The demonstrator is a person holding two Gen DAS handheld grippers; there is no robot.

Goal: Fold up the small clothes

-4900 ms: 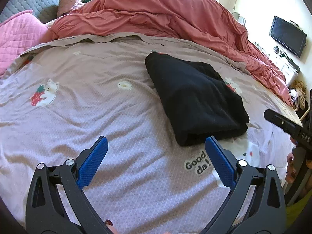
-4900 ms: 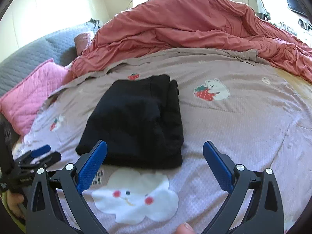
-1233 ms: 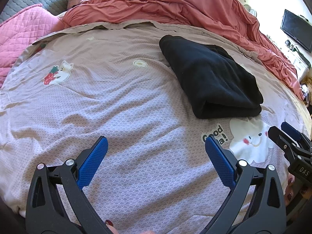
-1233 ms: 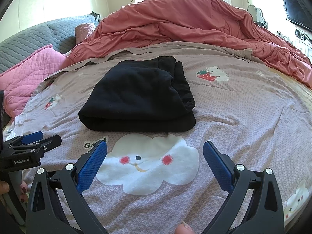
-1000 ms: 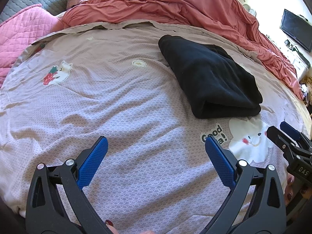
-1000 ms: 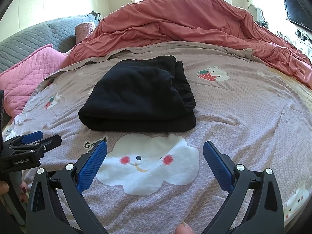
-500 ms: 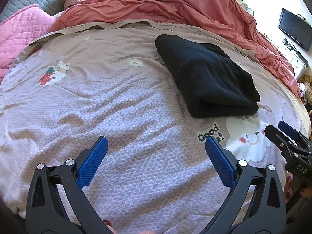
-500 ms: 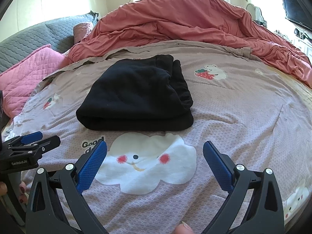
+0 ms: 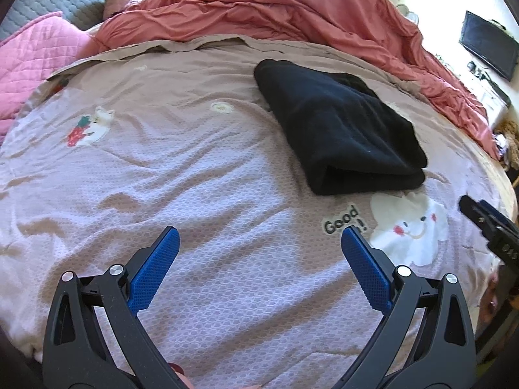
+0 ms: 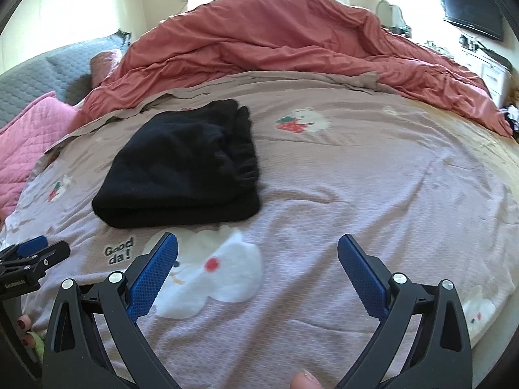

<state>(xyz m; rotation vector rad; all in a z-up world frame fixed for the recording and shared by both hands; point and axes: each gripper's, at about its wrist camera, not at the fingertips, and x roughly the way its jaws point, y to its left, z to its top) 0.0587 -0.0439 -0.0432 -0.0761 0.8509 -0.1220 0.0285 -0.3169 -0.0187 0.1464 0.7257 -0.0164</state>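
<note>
A black garment (image 9: 340, 126), folded into a thick rectangle, lies on the mauve bedsheet (image 9: 194, 178). It also shows in the right wrist view (image 10: 185, 165), left of centre. My left gripper (image 9: 259, 240) is open and empty, held over bare sheet well short of the garment. My right gripper (image 10: 258, 246) is open and empty, over a white cloud print in front of the garment. Each gripper shows at the edge of the other's view: the right one (image 9: 486, 223), the left one (image 10: 32, 256).
A rumpled coral duvet (image 10: 292, 42) is piled along the far side of the bed. A pink quilted pillow (image 9: 35, 52) and grey headboard (image 10: 42, 77) lie at the left. A television (image 10: 470, 6) and white drawers stand at the far right.
Both grippers have drawn back from the folded garment over the last seconds and stayed open. In the last half second the right view has swung a little rightward. The garment has not moved.
</note>
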